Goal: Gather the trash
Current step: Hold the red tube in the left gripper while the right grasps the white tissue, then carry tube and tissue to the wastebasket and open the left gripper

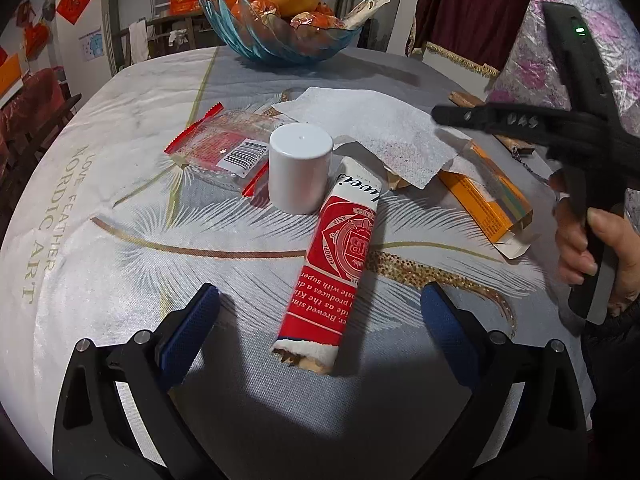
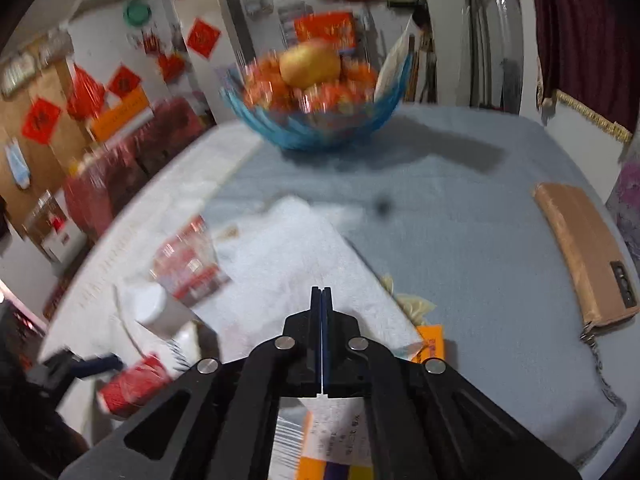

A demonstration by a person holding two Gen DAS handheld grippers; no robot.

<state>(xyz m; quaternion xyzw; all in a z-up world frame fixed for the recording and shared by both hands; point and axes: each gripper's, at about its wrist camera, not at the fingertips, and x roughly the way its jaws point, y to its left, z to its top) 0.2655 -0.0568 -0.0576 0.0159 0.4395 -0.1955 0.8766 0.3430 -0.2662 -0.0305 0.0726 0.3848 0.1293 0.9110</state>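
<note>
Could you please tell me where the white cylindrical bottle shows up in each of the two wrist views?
Left wrist view: white bottle stands left of centre, just beyond the red wrapper.
Right wrist view: white bottle sits at lower left, blurred, beside the paper towel.
Shared landmark: the blue fruit bowl at the table's far side.

A: Round table [image 1: 132, 92] here, under a grey-and-white feather-print cloth [image 1: 120, 264] with gold lettering near its left edge.

B: And on it?

A: Blue glass bowl [image 1: 280, 46] of fruit at the far side. Nearer, a clear wrapper [image 1: 224, 148] with red ends, and a white cap [image 1: 300, 168] upright just beside it. A red-and-white tube [image 1: 336, 256] lies flat, one end touching the cap.

B: Right side?

A: A white tissue [image 1: 372, 128] spread out, an orange box [image 1: 486, 200] partly under its edge, and a tan wallet [image 2: 584, 256] near the rim.
</note>
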